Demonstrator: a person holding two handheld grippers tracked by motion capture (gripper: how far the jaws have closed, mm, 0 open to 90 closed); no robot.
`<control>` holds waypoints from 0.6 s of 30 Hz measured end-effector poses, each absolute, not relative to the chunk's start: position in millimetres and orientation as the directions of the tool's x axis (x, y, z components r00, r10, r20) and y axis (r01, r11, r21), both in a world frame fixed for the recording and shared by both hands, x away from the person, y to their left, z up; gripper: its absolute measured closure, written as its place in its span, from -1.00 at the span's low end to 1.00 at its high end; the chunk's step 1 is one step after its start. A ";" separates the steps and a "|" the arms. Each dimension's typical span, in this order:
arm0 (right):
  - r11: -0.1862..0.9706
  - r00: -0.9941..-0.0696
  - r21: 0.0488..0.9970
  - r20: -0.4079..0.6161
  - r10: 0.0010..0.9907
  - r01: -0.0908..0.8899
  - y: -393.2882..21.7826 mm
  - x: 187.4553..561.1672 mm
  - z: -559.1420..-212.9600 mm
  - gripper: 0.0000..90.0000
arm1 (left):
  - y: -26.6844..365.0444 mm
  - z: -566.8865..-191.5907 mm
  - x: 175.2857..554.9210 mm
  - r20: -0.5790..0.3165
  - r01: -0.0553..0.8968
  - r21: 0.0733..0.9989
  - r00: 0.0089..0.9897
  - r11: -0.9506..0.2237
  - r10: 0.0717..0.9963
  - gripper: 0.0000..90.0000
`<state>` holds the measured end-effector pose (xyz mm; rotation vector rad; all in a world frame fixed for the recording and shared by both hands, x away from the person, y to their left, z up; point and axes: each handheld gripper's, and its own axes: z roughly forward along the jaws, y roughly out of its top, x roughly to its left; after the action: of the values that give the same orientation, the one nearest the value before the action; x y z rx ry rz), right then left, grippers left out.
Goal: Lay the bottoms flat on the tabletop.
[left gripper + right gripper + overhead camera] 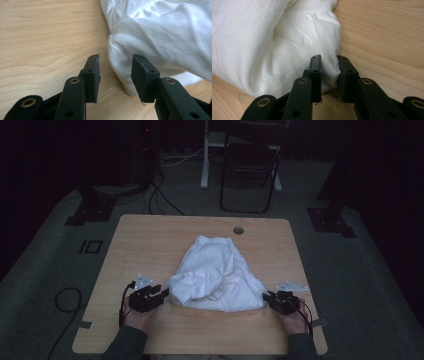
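Two forearms in dark sleeves come in over the near edge of the wooden table (150,235), one toward each near corner, both hands low over the tabletop and angled inward toward the middle. The left hand holds the left gripper (161,293) nearly level, pointing right at the near-left corner of a crumpled white cloth (215,272). In the left gripper view its jaws stand spread, and a rounded fold of the cloth (160,37) lies just ahead of the gap between the pads; neither pad presses on the fabric, and bare wood shows between them.

The right hand keeps the right gripper (266,296) at the cloth's near-right corner, pointing left and slightly away from the person. In the right gripper view its jaws are pinching a gathered ridge of the cloth (262,37), with fabric bunched tight between the two pads.

The cloth lies heaped in the middle of the table, spreading wider toward the near edge and narrowing toward the far edge. Close to the far edge sits a round cable hole (238,230). Beyond the table, on the dim floor, stands a folding chair (250,165).
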<state>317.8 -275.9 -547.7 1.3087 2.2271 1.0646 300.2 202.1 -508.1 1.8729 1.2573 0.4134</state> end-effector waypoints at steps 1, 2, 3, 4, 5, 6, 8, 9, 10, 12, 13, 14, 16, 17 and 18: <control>0.292 -0.514 0.749 0.075 0.854 0.595 -276.0 317.8 -547.7 0.67 | 201.5 -506.5 298.1 -0.169 0.604 0.781 0.451 -0.160 0.876 0.27; 0.292 -0.514 0.749 0.075 0.854 0.594 -276.1 317.7 -547.8 0.67 | 200.9 -504.5 295.8 -0.171 0.600 0.784 0.453 -0.158 0.875 0.26; 0.291 -0.514 0.750 0.076 0.854 0.594 -276.2 317.7 -547.9 0.67 | 200.6 -502.3 293.6 -0.169 0.595 0.787 0.457 -0.160 0.873 0.25; 0.290 -0.515 0.750 0.077 0.854 0.595 -276.4 317.7 -547.9 0.66 | 200.5 -500.1 291.3 -0.168 0.589 0.792 0.463 -0.160 0.870 0.24; 0.290 -0.515 0.749 0.078 0.854 0.595 -276.4 317.7 -547.9 0.66 | 200.2 -497.8 288.8 -0.168 0.585 0.795 0.466 -0.160 0.869 0.23; 0.290 -0.515 0.750 0.078 0.854 0.595 -276.5 317.7 -547.9 0.67 | 200.1 -495.6 286.3 -0.169 0.583 0.797 0.470 -0.161 0.866 0.22; 0.290 -0.515 0.749 0.078 0.854 0.595 -276.5 317.6 -547.9 0.66 | 199.1 -491.5 280.7 -0.168 0.576 0.802 0.477 -0.162 0.863 0.18; 0.290 -0.514 0.749 0.078 0.854 0.595 -276.5 317.6 -547.9 0.66 | 198.0 -489.5 277.9 -0.167 0.573 0.803 0.478 -0.163 0.862 0.16; 0.290 -0.514 0.749 0.079 0.854 0.596 -276.5 317.6 -547.9 0.66 | 196.9 -487.1 274.9 -0.163 0.569 0.806 0.481 -0.164 0.862 0.13; 0.290 -0.514 0.749 0.079 0.854 0.596 -276.5 317.5 -547.9 0.66 | 195.2 -481.9 269.0 -0.159 0.555 0.815 0.494 -0.169 0.855 0.09; 0.290 -0.514 0.749 0.079 0.854 0.596 -276.5 317.5 -547.9 0.66 | 195.2 -481.9 269.0 -0.159 0.555 0.815 0.494 -0.169 0.855 0.06; 0.290 -0.514 0.749 0.078 0.854 0.596 -276.5 317.5 -547.9 0.66 | 193.0 -475.4 263.4 -0.161 0.542 0.824 0.506 -0.167 0.847 0.06; 0.289 -0.514 0.750 0.080 0.854 0.596 -276.6 317.5 -548.0 0.66 | 190.4 -469.5 259.8 -0.165 0.527 0.833 0.525 -0.167 0.835 0.01; 0.288 -0.514 0.750 0.080 0.854 0.596 -276.6 317.5 -548.0 0.66 | 188.6 -466.4 258.6 -0.168 0.523 0.836 0.534 -0.167 0.829 -0.02; 0.288 -0.514 0.750 0.080 0.854 0.596 -276.6 317.5 -548.0 0.66 | 186.3 -463.4 258.0 -0.177 0.519 0.839 0.546 -0.165 0.819 -0.05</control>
<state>317.5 -276.6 -548.0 1.3125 2.2264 1.0707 258.0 186.3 -463.4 1.8316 1.1006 0.3960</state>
